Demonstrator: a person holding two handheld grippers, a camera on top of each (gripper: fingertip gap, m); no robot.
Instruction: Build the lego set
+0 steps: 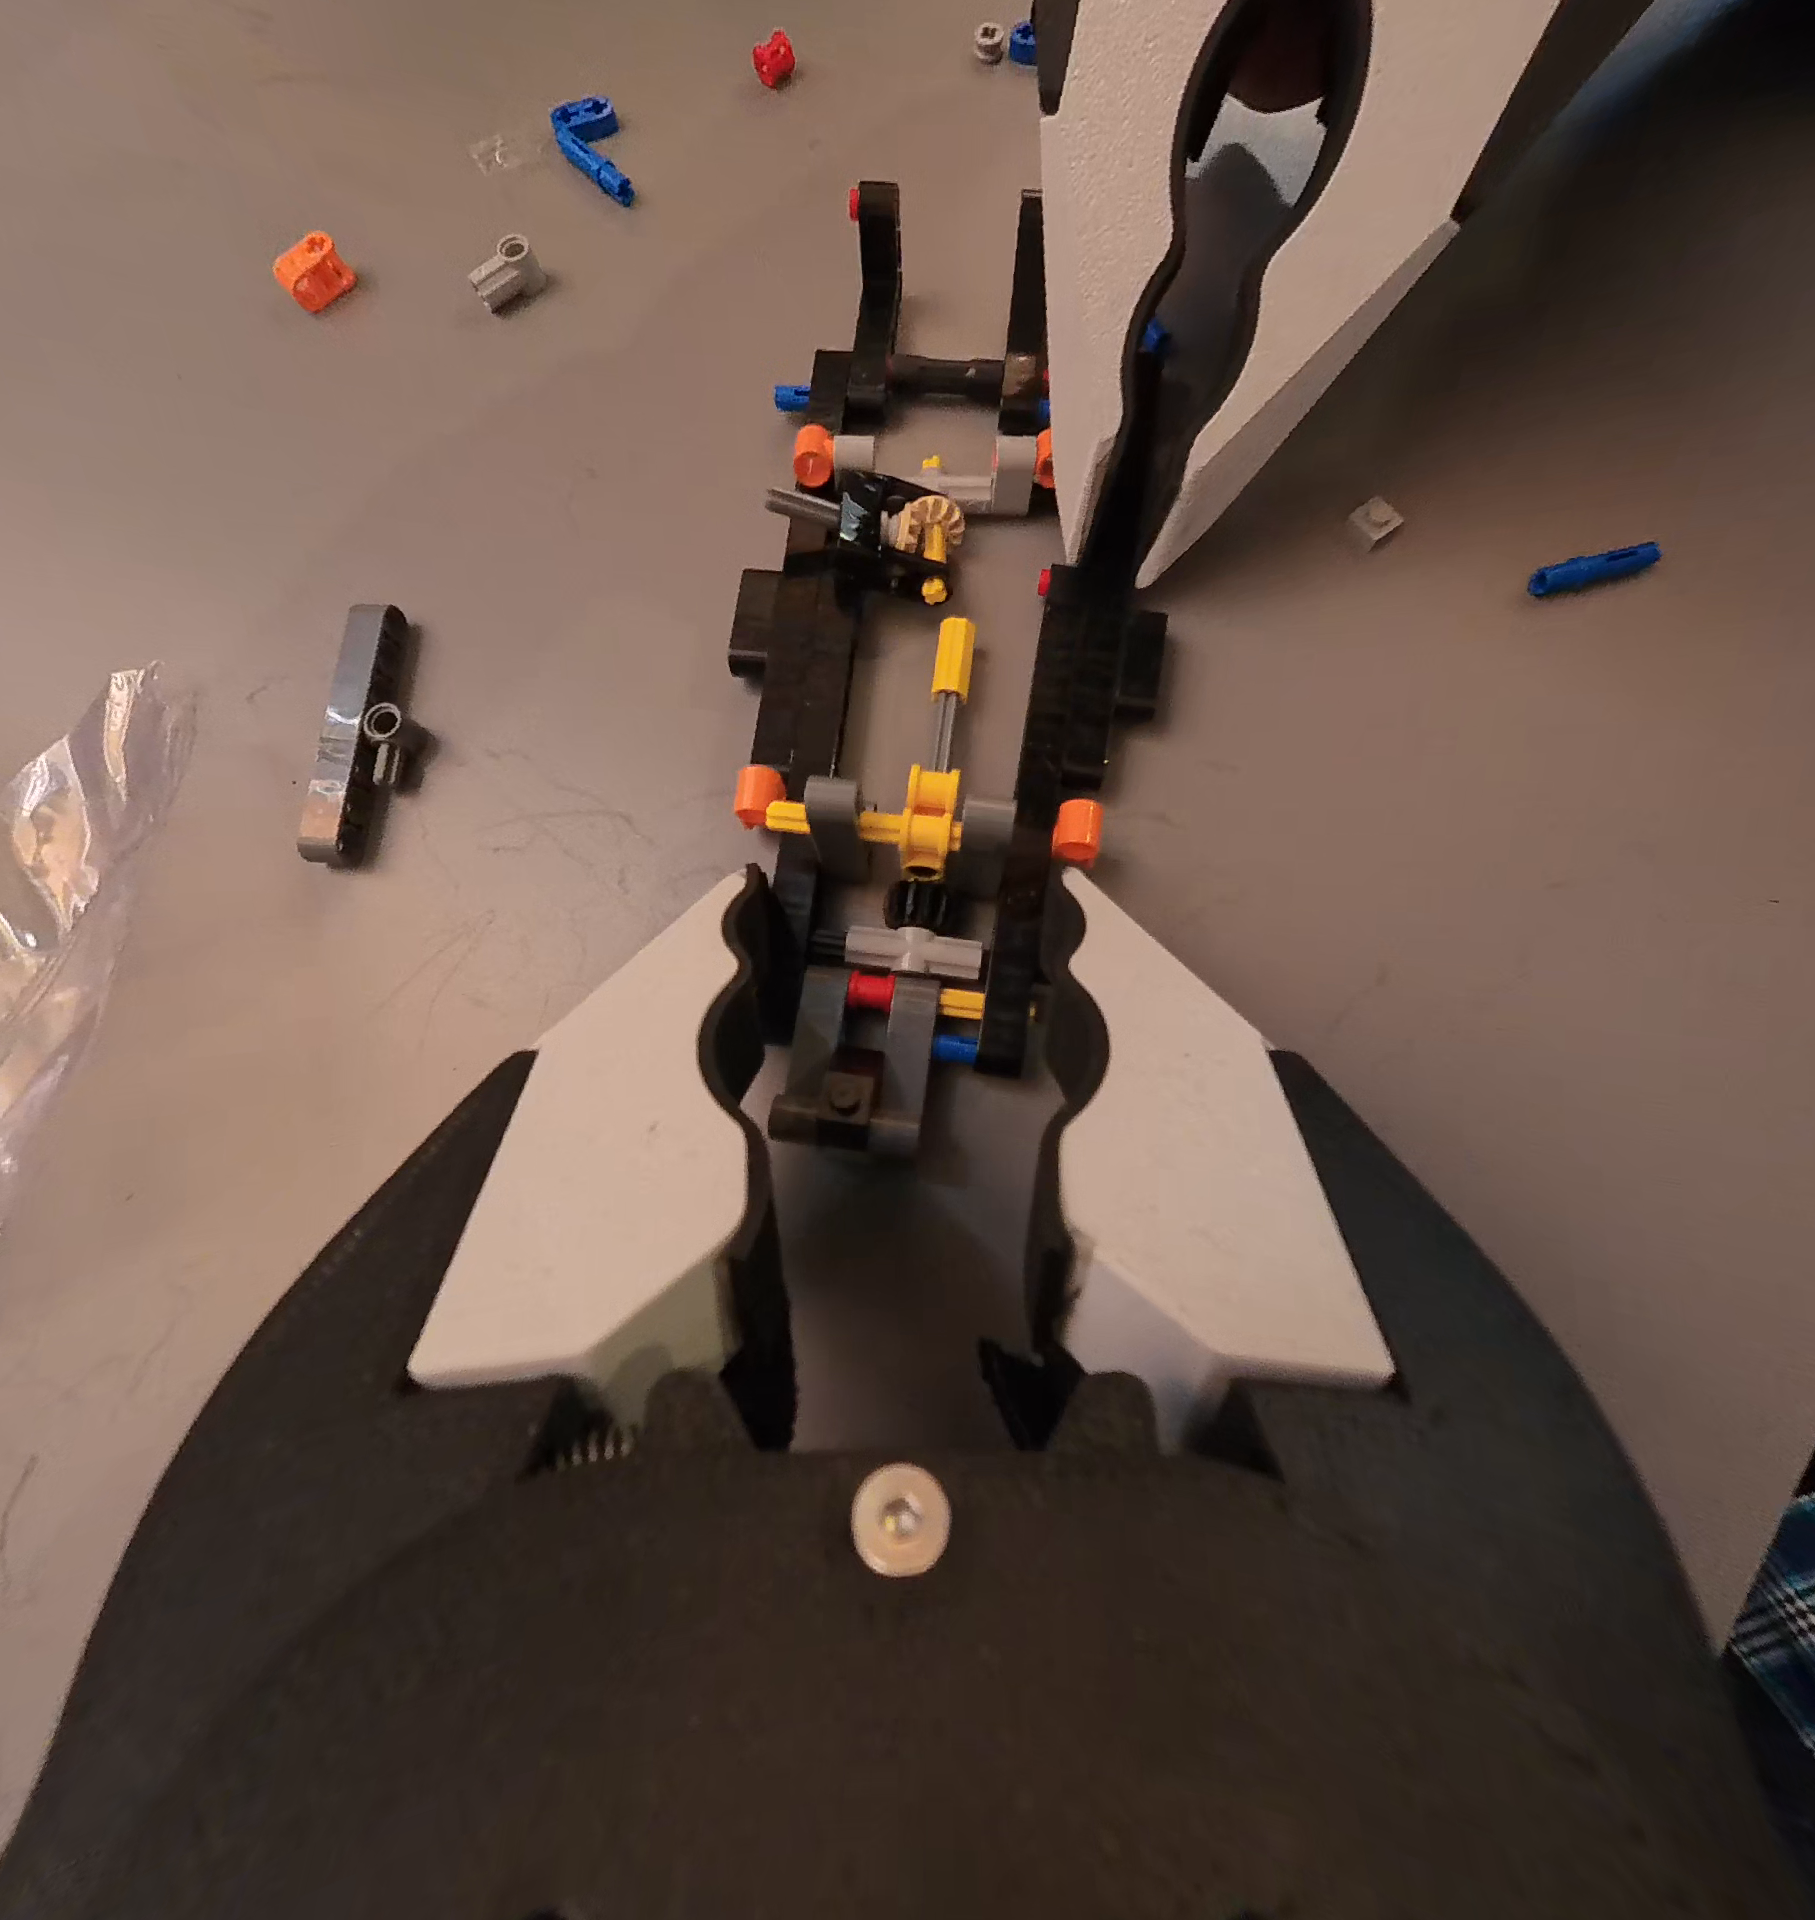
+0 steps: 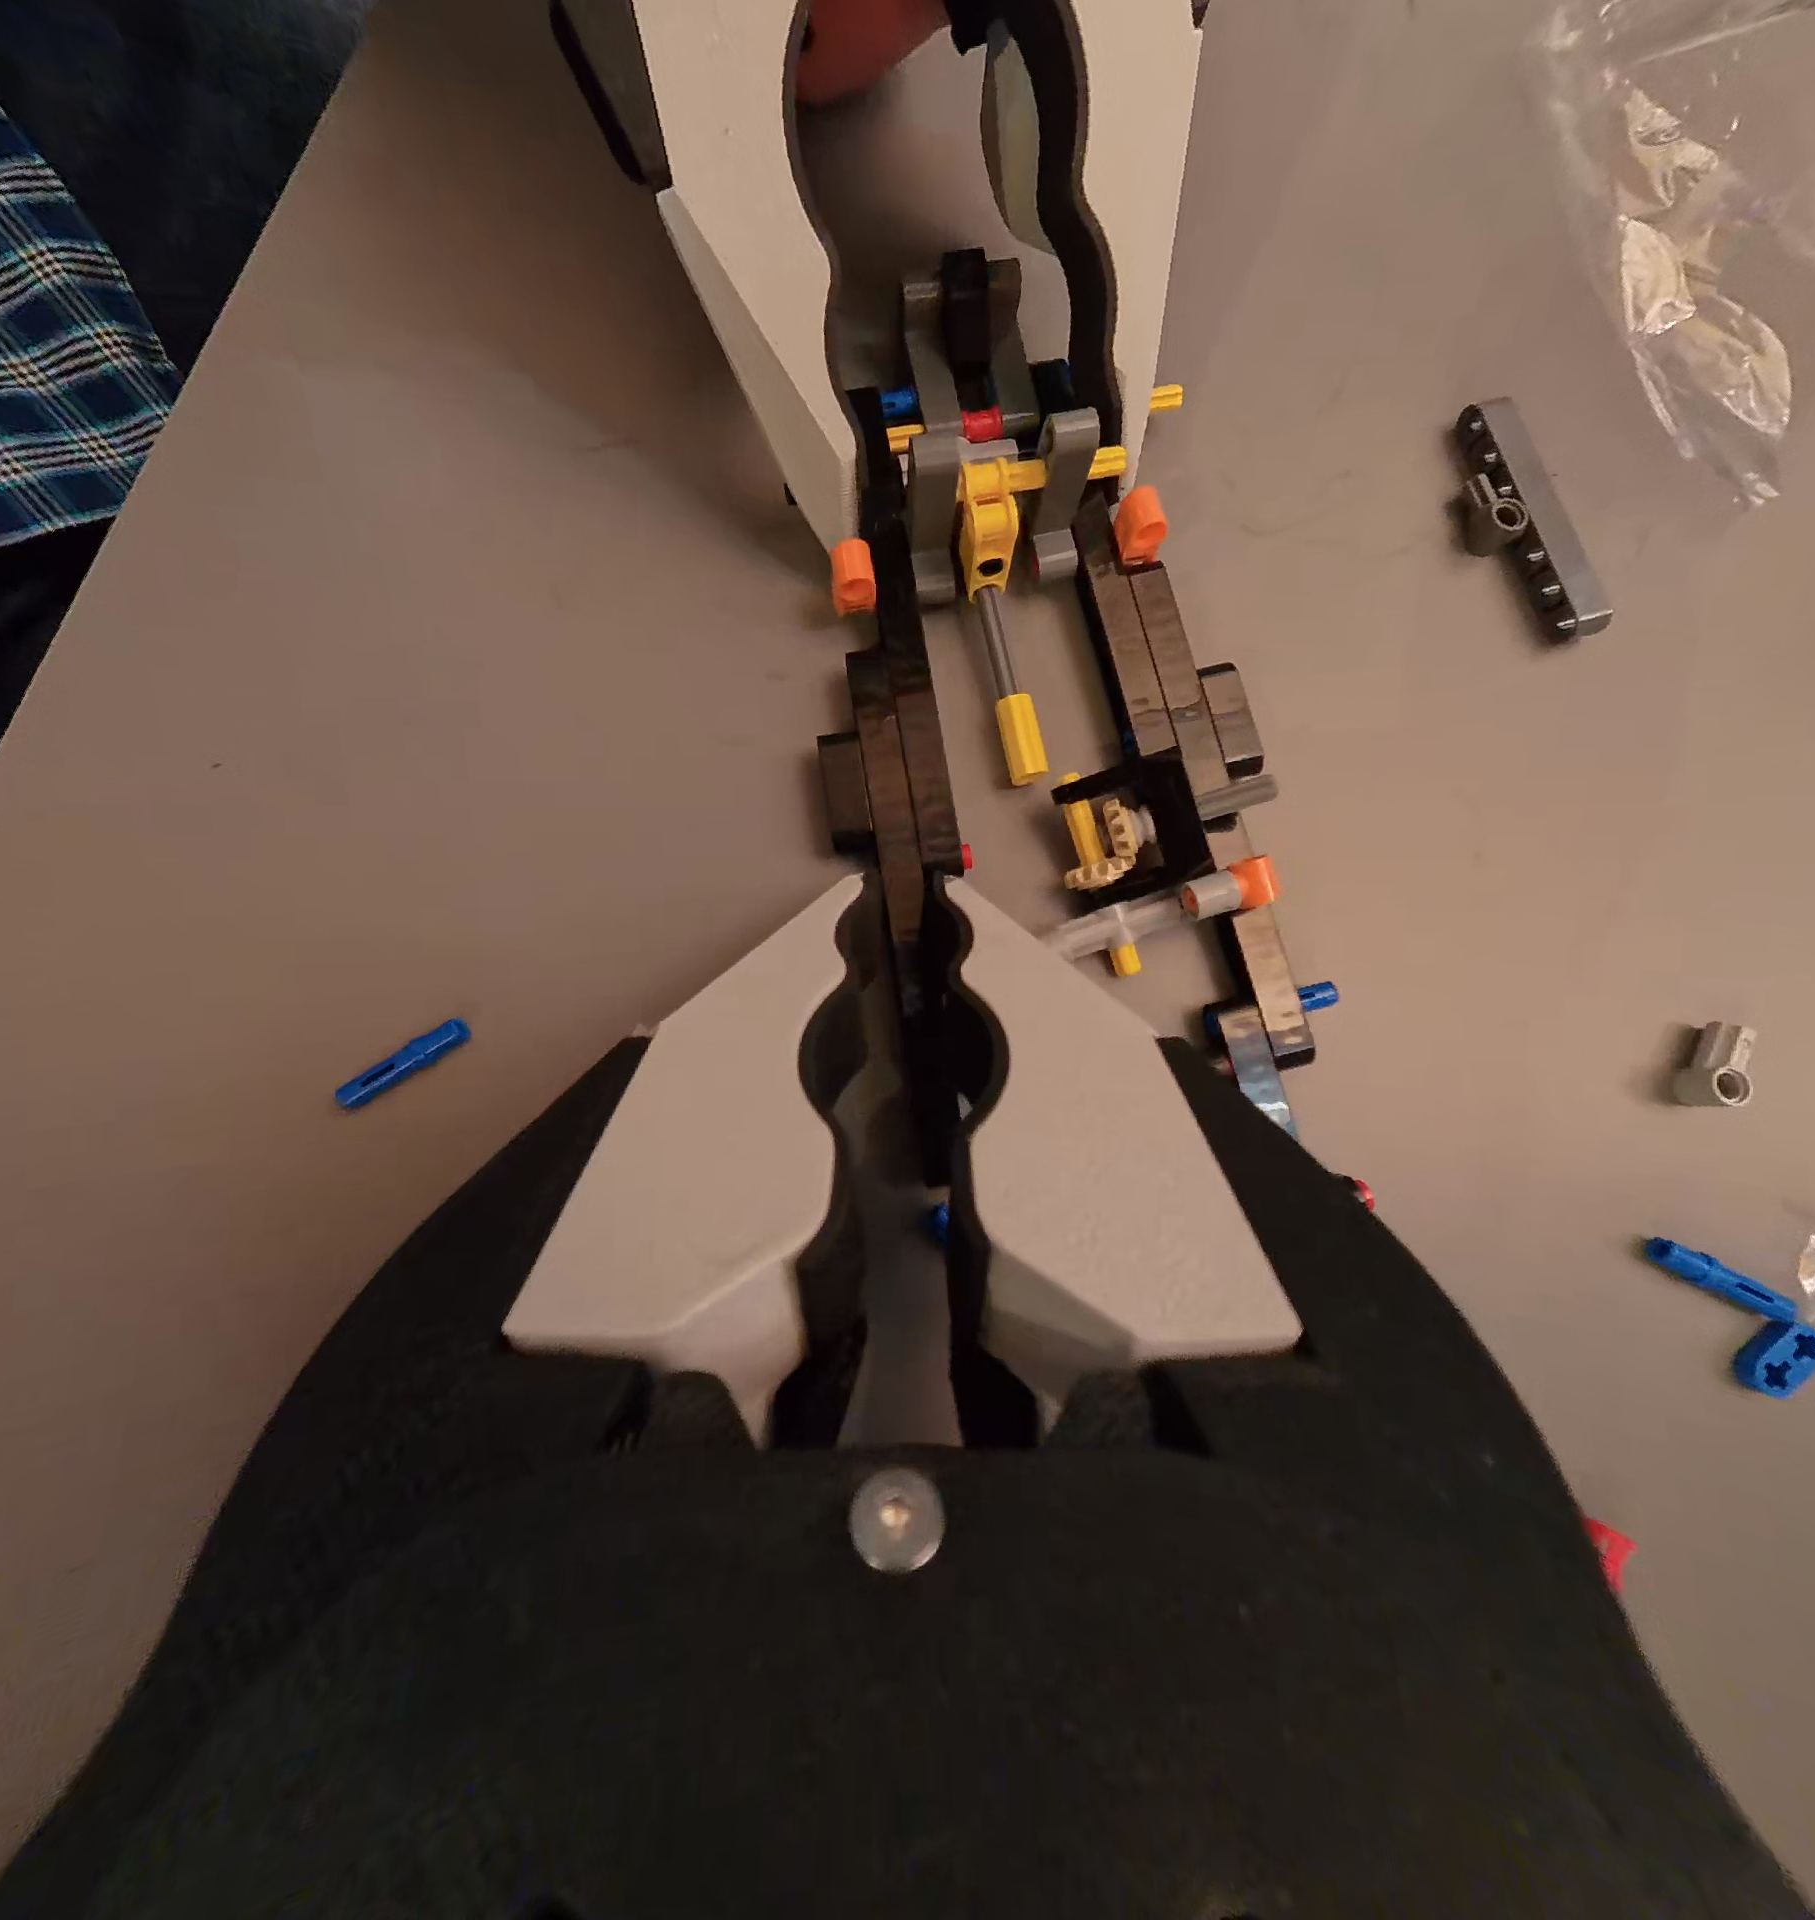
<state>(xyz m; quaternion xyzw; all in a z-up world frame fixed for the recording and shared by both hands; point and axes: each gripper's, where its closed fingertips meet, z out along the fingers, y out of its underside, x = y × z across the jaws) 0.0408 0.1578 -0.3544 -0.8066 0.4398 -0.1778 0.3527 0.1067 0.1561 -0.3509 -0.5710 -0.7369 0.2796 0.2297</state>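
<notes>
I grip the half-built lego chassis (image 1: 913, 727) w/ both claws: left claw (image 1: 908, 883) spans its end, right claw (image 2: 908, 883) pinches one rail. Loose gray beam (image 1: 357, 732), blue pin (image 2: 402, 1062) etc. lie unattached on desk (image 1: 1402, 935).

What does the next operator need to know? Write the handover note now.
Left gripper: clamped across one end of the lego chassis, which lies on the table.
Right gripper: shut on one black side beam at the other end.
Done: frame with yellow drive shaft and tan gears fitted.
Left: loose parts unused, namely grey beam, blue pin, orange connector, blue angled piece.
</notes>
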